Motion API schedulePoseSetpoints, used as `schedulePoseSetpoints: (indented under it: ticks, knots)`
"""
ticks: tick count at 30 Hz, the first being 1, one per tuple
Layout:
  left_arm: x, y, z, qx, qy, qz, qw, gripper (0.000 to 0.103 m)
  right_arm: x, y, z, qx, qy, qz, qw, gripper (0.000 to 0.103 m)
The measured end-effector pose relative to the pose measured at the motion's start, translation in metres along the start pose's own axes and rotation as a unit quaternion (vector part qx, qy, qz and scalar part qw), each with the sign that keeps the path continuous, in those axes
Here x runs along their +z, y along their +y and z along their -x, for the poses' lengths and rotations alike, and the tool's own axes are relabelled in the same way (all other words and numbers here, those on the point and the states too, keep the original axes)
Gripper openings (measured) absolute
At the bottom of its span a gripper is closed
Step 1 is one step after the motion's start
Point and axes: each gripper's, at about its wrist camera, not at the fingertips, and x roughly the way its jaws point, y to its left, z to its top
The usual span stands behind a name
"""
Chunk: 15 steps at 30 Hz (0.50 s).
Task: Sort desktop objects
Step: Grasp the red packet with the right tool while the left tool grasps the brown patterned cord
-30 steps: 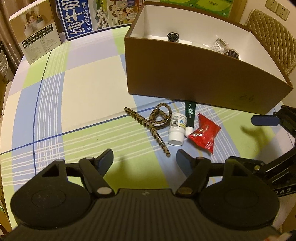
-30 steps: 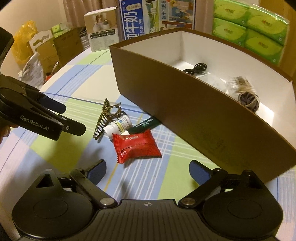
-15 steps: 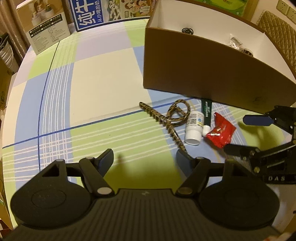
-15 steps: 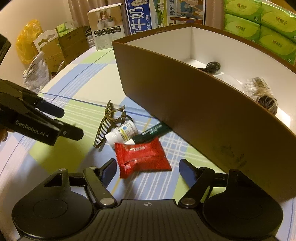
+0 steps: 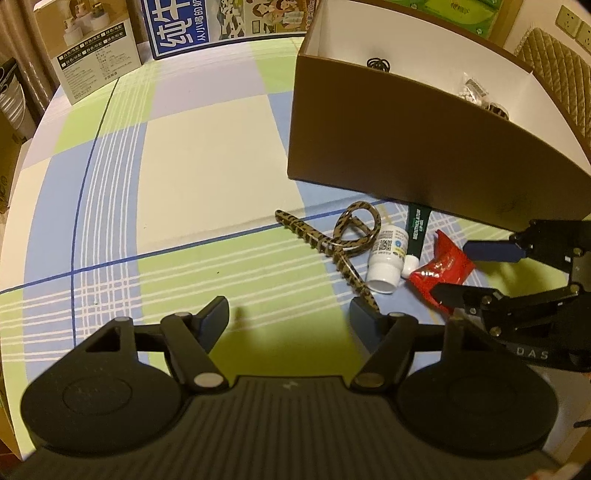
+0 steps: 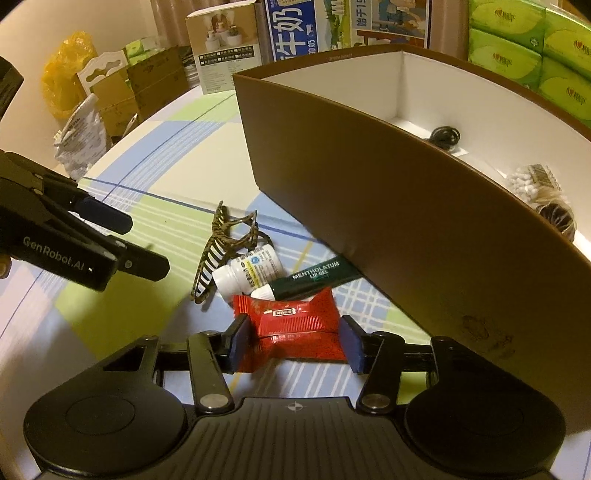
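Observation:
A red snack packet [image 6: 293, 325] lies on the checked tablecloth, and my right gripper [image 6: 293, 345] is shut on it, one pad at each side; it also shows in the left wrist view [image 5: 441, 271]. Beside it lie a white pill bottle [image 6: 249, 271], a green lip gel tube [image 6: 314, 277] and a leopard-print hair claw [image 6: 221, 243]. A brown cardboard box [image 6: 406, 206] with a white inside stands just behind them. My left gripper [image 5: 288, 314] is open and empty, hovering left of the hair claw [image 5: 332, 243].
The box holds a black cable coil [image 6: 445, 134], a pack of cotton swabs [image 6: 528, 182] and a dark hair tie [image 6: 557, 218]. Cartons [image 5: 96, 55] and a blue milk box [image 5: 181, 33] stand at the table's far edge. Green tissue packs [image 6: 524, 48] sit behind the box.
My right gripper has moved forward and down onto the red packet and its fingers have shut on it. My left gripper has drifted left and back, staying open.

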Motion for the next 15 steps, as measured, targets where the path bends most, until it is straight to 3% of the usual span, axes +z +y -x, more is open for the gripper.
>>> schedulePoseSetpoints:
  ticks: [12, 15]
  knots:
    - [0.017, -0.017, -0.016, -0.022, -0.012, -0.016, 0.9996, 0.059, -0.010, -0.011, 0.016, -0.039, 0.031, -0.036, 0.998, 0.044]
    - [0.022, -0.020, -0.023, -0.029, -0.013, -0.019, 0.9993, 0.050, -0.014, -0.018, 0.020, -0.048, 0.034, -0.049, 0.997, 0.044]
